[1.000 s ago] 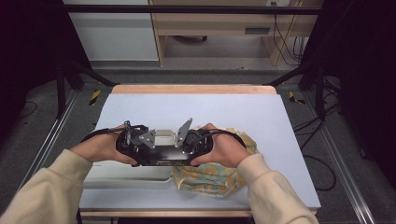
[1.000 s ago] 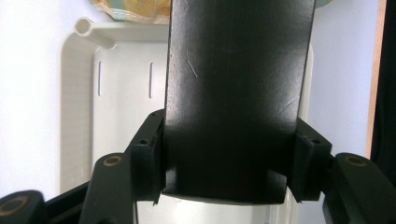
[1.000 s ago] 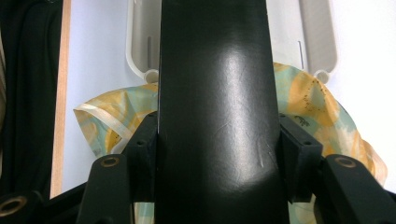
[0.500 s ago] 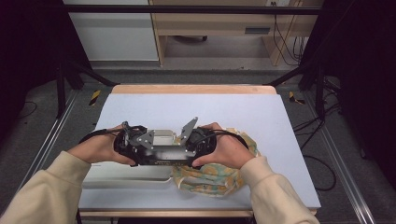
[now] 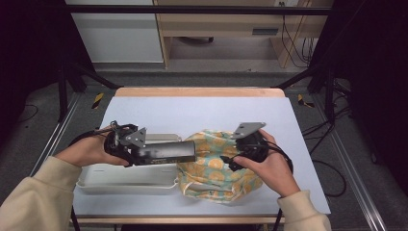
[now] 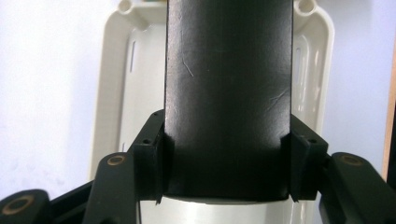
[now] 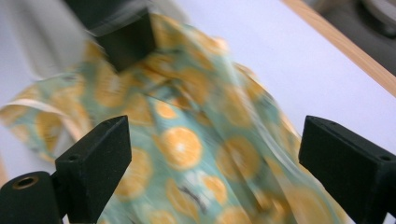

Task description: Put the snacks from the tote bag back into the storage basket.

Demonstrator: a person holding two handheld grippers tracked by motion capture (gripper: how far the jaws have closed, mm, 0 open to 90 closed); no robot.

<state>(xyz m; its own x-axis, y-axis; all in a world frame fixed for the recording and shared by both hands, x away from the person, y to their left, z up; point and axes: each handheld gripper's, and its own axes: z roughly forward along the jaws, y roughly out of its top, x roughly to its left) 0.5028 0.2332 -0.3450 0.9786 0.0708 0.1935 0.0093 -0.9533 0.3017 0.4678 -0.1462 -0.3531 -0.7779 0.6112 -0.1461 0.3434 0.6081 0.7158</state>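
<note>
A long black box [image 5: 168, 151] lies level over a white tray [image 5: 120, 180]. My left gripper [image 5: 144, 153] is shut on the box's left end. In the left gripper view the pads [image 6: 150, 170] press both sides of the black box [image 6: 229, 93], with the white tray [image 6: 112, 93] below. My right gripper [image 5: 227, 162] hovers over a green cloth with orange slices [image 5: 211, 173]. Its jaws have just been opening and stand wide, with nothing between them. In the right gripper view the gripper [image 7: 215, 158] is above the cloth [image 7: 187, 144], and the box's end [image 7: 126, 37] is farther off.
The pale blue table top [image 5: 192, 113] has a wooden far edge [image 5: 197, 91]. The cloth is bunched at the front right, beside the tray. A metal frame and dark floor surround the table.
My right gripper has let go of the black box's right end, opened, and moved right over the cloth. My left gripper keeps its hold and has shifted slightly left.
</note>
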